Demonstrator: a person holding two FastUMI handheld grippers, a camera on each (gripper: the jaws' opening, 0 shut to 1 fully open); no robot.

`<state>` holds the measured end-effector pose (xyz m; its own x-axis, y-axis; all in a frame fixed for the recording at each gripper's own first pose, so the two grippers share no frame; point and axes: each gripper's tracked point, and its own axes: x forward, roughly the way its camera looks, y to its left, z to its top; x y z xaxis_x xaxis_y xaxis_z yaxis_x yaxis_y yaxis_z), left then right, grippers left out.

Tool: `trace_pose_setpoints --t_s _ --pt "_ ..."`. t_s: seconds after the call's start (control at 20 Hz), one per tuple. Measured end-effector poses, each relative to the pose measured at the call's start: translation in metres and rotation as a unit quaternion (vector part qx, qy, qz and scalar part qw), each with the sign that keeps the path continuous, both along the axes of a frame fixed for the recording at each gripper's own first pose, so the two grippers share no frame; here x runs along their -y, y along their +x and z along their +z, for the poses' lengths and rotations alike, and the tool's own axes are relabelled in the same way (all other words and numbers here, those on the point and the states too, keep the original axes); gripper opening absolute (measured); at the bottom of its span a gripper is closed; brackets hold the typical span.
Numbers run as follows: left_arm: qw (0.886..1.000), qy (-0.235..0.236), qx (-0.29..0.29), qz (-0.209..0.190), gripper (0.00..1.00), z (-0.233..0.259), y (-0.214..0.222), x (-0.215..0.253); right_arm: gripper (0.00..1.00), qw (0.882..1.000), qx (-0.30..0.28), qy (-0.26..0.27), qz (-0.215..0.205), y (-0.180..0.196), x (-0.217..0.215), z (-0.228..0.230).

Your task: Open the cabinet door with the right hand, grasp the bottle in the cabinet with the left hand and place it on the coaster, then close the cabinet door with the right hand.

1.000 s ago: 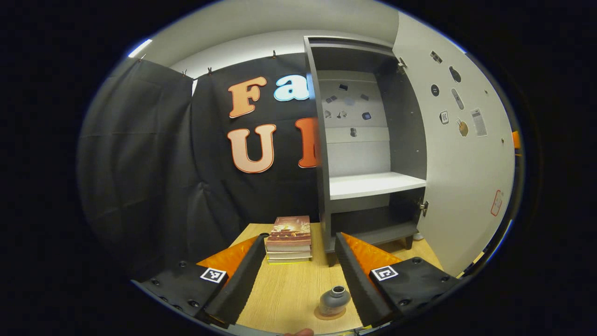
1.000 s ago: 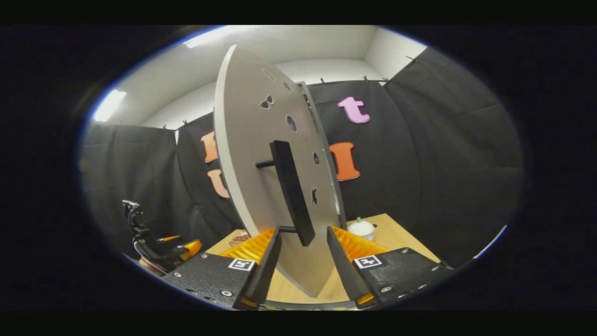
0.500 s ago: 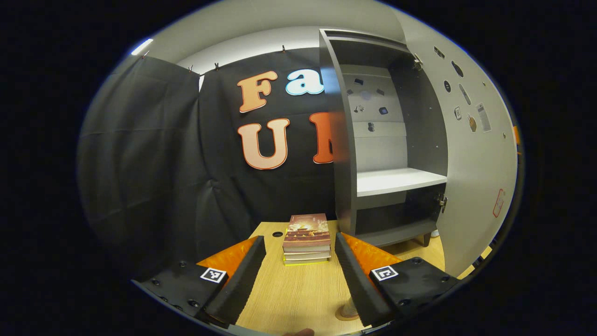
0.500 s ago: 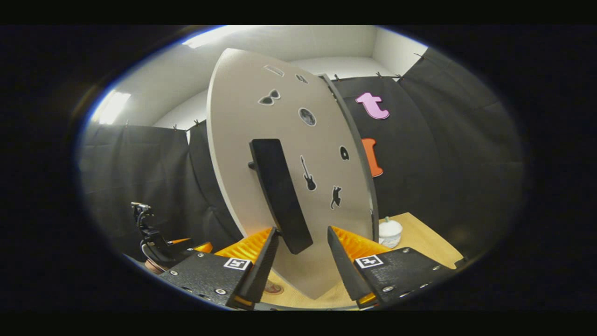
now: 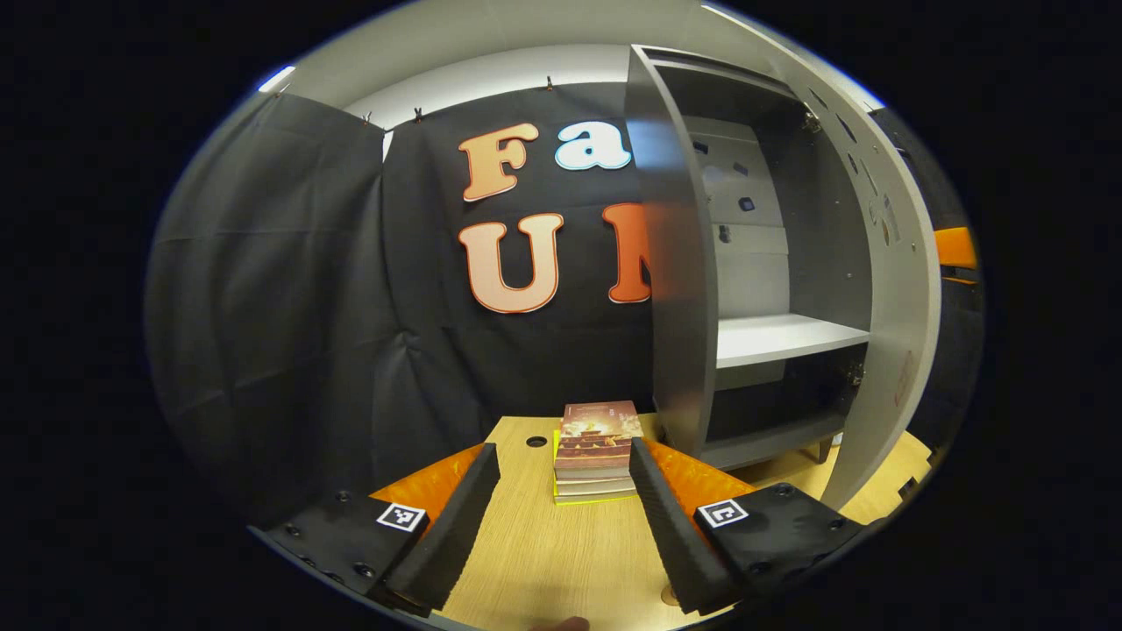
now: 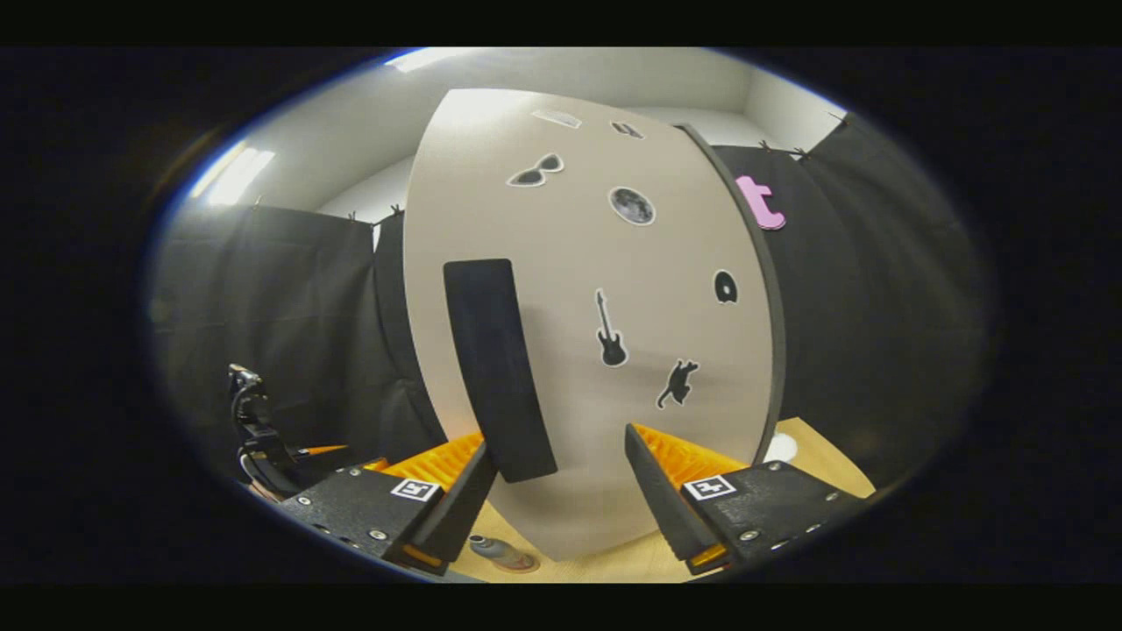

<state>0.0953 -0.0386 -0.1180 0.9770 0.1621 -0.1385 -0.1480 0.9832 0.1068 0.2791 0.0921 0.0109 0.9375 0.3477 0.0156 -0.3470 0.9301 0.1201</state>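
grey cabinet door (image 6: 605,350) has swung further shut. both tools, right (image 6: 552,491) and left (image 5: 561,517), gape open, holding nothing. bottle (image 6: 491,549) sits on coaster (image 6: 517,563).

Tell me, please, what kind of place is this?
Probably a staged recording booth, not a real home: black cloth wall hung by clips, a small grey cabinet standing on a wooden table, and its door decorated with stickers.
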Motion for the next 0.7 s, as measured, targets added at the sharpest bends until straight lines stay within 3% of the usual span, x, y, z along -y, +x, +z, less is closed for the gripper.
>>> trace_pose_setpoints --t_s 0.25,0.7 --pt "1.0 -0.022 -0.003 0.001 0.98 -0.006 0.022 -0.027 0.91 0.999 0.021 -0.036 -0.013 0.02 -0.028 0.007" --pt "0.999 -0.032 -0.015 -0.008 0.97 -0.02 0.061 -0.053 0.92 0.998 0.022 -0.039 -0.041 0.048 -0.047 0.001"
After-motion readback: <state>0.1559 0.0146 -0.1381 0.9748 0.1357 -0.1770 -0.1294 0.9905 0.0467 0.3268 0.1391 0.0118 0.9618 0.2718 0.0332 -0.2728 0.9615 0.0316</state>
